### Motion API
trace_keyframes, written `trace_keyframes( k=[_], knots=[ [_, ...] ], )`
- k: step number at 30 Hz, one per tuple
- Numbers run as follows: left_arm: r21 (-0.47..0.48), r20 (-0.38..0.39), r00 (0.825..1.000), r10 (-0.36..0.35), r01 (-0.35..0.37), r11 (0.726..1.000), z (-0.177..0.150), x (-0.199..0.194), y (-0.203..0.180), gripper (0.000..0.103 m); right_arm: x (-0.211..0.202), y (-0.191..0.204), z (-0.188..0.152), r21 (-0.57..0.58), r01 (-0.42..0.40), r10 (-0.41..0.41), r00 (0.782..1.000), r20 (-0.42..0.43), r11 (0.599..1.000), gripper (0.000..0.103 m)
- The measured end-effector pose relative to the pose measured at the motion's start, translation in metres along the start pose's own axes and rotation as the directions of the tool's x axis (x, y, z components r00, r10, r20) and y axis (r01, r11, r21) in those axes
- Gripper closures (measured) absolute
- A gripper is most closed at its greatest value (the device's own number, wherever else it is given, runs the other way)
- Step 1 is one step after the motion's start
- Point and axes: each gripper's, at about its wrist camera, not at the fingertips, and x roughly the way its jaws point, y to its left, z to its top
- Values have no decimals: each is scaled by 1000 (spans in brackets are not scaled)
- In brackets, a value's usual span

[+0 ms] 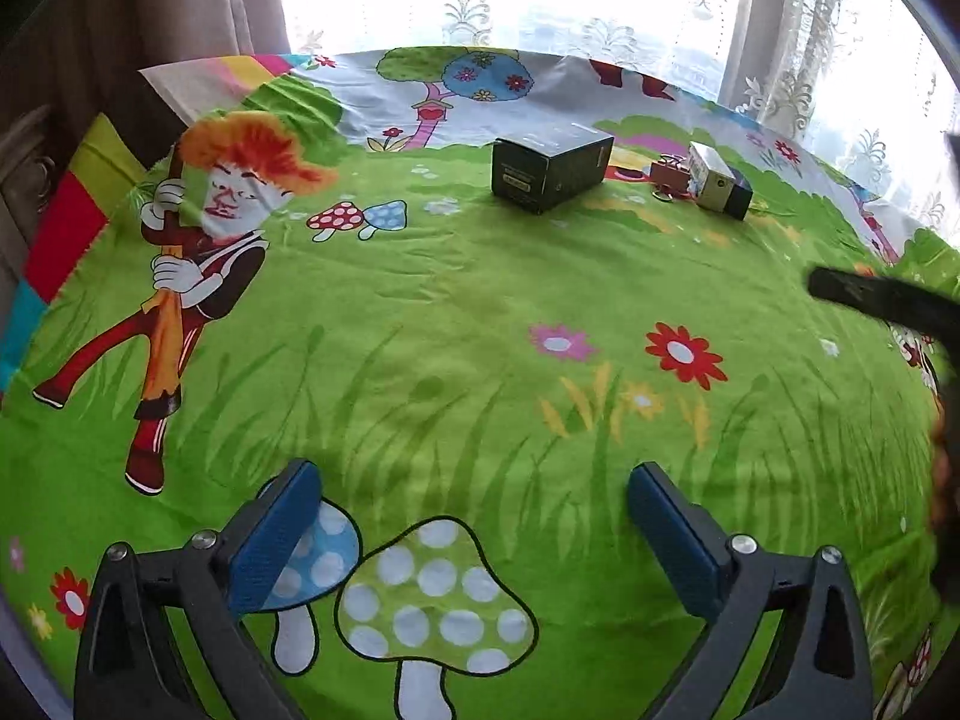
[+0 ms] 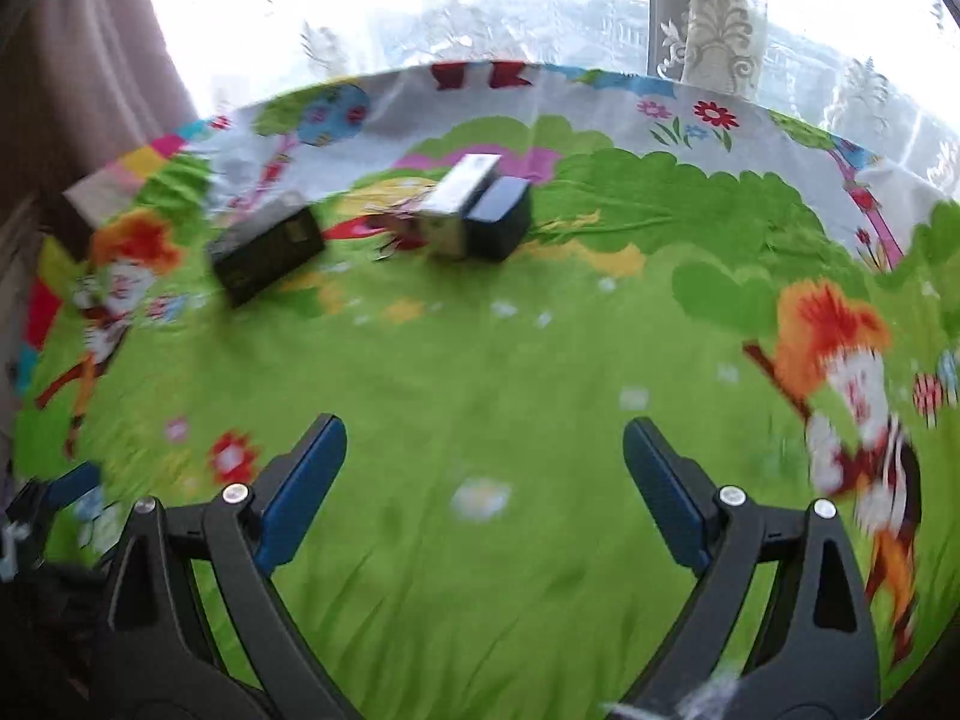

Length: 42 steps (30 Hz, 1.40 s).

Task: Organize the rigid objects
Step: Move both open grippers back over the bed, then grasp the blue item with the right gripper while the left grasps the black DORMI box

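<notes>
A black box (image 1: 549,171) (image 2: 267,252) lies on the far part of a bright green cartoon bedsheet (image 1: 480,312) (image 2: 480,360). To its right sits a small gold and white box (image 1: 711,174) (image 2: 459,198) with a dark box (image 1: 739,195) (image 2: 501,216) against it, and a brown binder clip (image 1: 669,177) (image 2: 399,228) on its left. My left gripper (image 1: 474,474) hangs open over the near grass print, nothing between its blue pads. My right gripper (image 2: 483,429) is open too, empty, well short of the boxes. The right wrist view is blurred.
Brown curtains (image 1: 198,0) hang at the far left and lace curtains (image 1: 780,30) cover a bright window behind the bed. A dark gripper finger (image 1: 870,294) reaches in from the right edge of the left wrist view. Another gripper's blue pad (image 2: 66,489) shows at the right view's left edge.
</notes>
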Motion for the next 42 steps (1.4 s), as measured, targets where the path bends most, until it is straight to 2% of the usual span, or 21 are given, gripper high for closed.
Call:
trace_keyframes(
  k=[4,6,11,18,19,21,22,27,31,34,39,42],
  knots=[
    [4,10,1000,-21,21,1000,-4,-2,-1,0,41,-11,25,-21,54,-55,998,-41,998,8],
    [-3,14,999,-29,29,1000,-3,0,0,0,57,-19,40,8,70,-69,997,-34,998,8],
    [-25,24,998,-54,55,998,1,1,4,0,76,-39,74,166,8,-5,1000,-18,986,8],
    [-49,37,996,-78,80,996,1,-2,8,0,97,-13,95,54,103,-101,994,-28,993,8],
    [-52,38,996,-80,82,995,1,-2,8,0,98,-10,95,35,113,-112,993,-30,993,14],
    [-60,43,995,-95,97,993,2,-2,11,0,93,-8,94,16,125,-125,992,-13,992,37],
    [-67,46,994,-101,104,992,3,-3,12,0,89,-8,92,19,116,-116,993,-1,993,71],
    [-82,55,992,-115,120,989,2,-4,14,0,56,-8,62,-60,35,-36,999,-21,998,72],
    [-74,50,993,-106,110,991,2,-3,13,0,7,-10,6,-139,-17,15,1000,-17,990,72],
    [-59,40,995,-88,90,994,3,-2,10,0,-28,-15,-37,-194,4,-3,1000,5,981,72],
    [4,-1,1000,-11,11,1000,4,3,-2,0,-44,-30,-56,-162,-8,10,1000,12,987,72],
    [48,-27,999,-31,33,998,18,12,-11,0,-45,-27,-58,-168,9,-7,1000,12,986,72]
  ],
)
